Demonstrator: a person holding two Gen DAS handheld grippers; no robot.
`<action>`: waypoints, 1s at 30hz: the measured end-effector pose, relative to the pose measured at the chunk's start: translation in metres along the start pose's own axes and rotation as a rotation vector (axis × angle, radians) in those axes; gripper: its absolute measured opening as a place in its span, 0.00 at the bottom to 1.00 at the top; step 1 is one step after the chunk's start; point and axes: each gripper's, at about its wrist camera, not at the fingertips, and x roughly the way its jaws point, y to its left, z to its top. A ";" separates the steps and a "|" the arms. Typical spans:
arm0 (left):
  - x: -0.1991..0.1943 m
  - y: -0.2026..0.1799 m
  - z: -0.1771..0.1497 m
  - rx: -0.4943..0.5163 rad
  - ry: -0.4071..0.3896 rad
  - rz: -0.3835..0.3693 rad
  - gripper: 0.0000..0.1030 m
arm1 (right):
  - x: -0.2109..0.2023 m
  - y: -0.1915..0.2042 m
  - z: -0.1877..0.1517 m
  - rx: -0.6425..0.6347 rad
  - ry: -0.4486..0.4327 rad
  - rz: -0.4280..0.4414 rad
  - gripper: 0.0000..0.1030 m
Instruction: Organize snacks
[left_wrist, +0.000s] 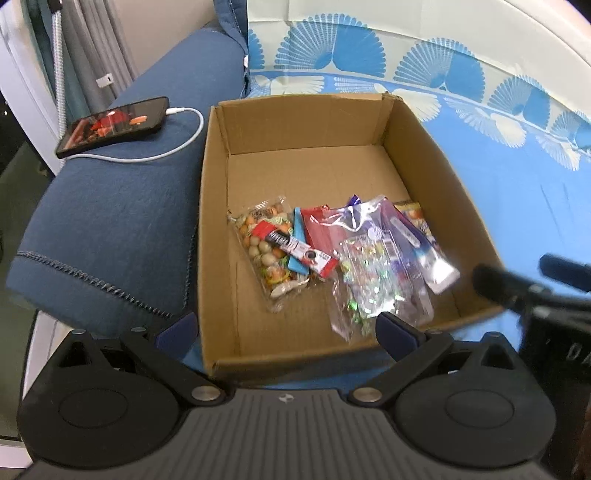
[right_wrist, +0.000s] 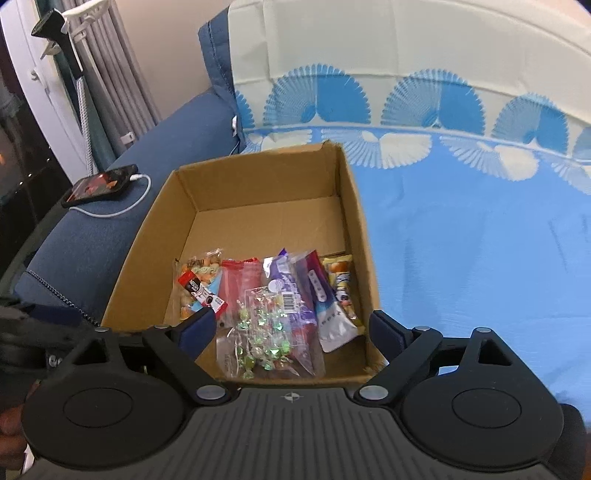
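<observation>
A black phone (left_wrist: 112, 125) lies on the blue sofa arm (left_wrist: 122, 206) at the far left. Its screen is lit, and a white cable (left_wrist: 173, 147) is plugged into it. Just beside the sofa arm sits a brown cardboard box (left_wrist: 218, 229) on a blue and white blanket (right_wrist: 480, 240).

The snacks are all inside the box, near its front wall. At the left of the pile is a clear bag of round, colourful snacks (left_wrist: 264, 251). A small red and white cookie pack (left_wrist: 295, 253) lies on top of it. Next comes a red packet (left_wrist: 319, 229). Then there is a clear bag of shiny wrapped candies (right_wrist: 264, 332), which lies on a purple pouch (right_wrist: 295, 280). A white and purple pouch (right_wrist: 330, 321) lies beside it. At the far right, touching the box wall, is a yellow packet (right_wrist: 341, 284).

The left gripper (left_wrist: 286, 325) hangs over the front of the box. Its blue fingers (left_wrist: 393, 326) are spread wide apart, with nothing pinched in them. The right gripper (right_wrist: 291, 325) is also above the front of the box. Its fingers (right_wrist: 384, 328) are spread wide too and hold nothing. The candy bag lies below them.
</observation>
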 end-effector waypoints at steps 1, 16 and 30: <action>-0.004 -0.001 -0.004 0.005 -0.007 0.007 1.00 | -0.008 0.000 -0.002 0.001 -0.016 -0.007 0.91; -0.051 -0.006 -0.040 -0.018 -0.091 0.026 1.00 | -0.069 0.002 -0.037 -0.051 -0.109 -0.031 0.94; -0.072 -0.001 -0.049 -0.046 -0.132 0.055 1.00 | -0.096 0.014 -0.048 -0.122 -0.180 -0.026 0.96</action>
